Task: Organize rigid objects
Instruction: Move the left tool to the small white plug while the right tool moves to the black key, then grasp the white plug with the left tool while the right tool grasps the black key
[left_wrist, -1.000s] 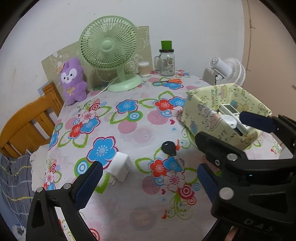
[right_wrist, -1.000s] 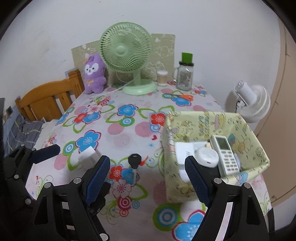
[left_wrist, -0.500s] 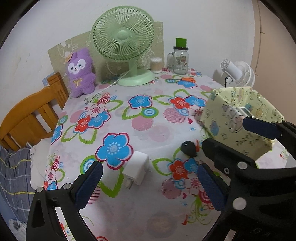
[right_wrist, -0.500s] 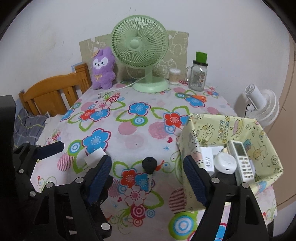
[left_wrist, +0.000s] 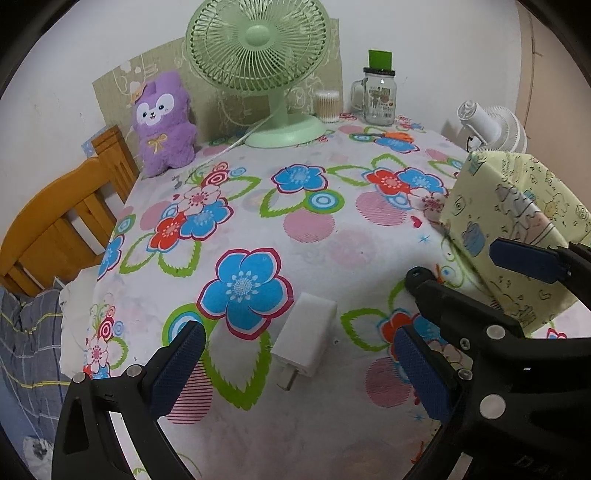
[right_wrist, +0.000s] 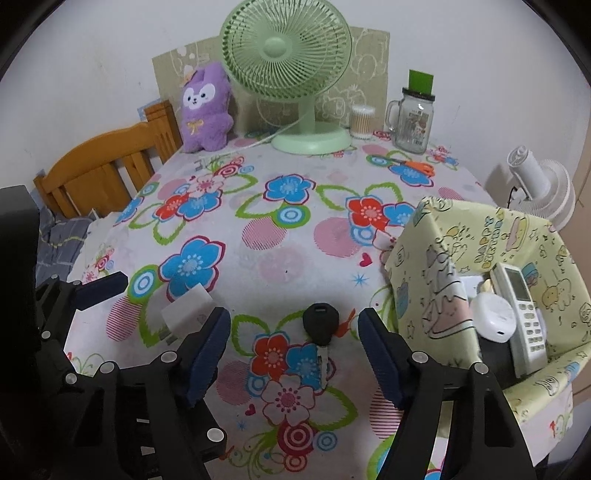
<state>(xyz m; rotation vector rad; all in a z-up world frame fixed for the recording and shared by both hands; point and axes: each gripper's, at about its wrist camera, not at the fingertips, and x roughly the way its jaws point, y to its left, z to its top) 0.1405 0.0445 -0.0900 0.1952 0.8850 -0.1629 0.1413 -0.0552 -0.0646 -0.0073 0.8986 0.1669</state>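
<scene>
Between the right tongs' (right_wrist: 293, 352) closing, empty jaws lay the key (right_wrist: 320, 325); between the left tongs' (left_wrist: 295, 365) wide jaws, the charger (left_wrist: 304, 341). Right of both, the box (right_wrist: 436, 280) read "HAPPY".

Two close, downward-tilted wrist views side by side (fisheye-warped, perhaps overlapping fully), sharing floral table (left_wrist: 258, 206) and fan (right_wrist: 288, 55).

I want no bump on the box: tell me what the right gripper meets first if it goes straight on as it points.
Most likely the black key lying on the tablecloth. It sits between the closing right gripper fingers, untouched. The yellow fabric box stands off to the right, though depth is hard to judge.
</scene>
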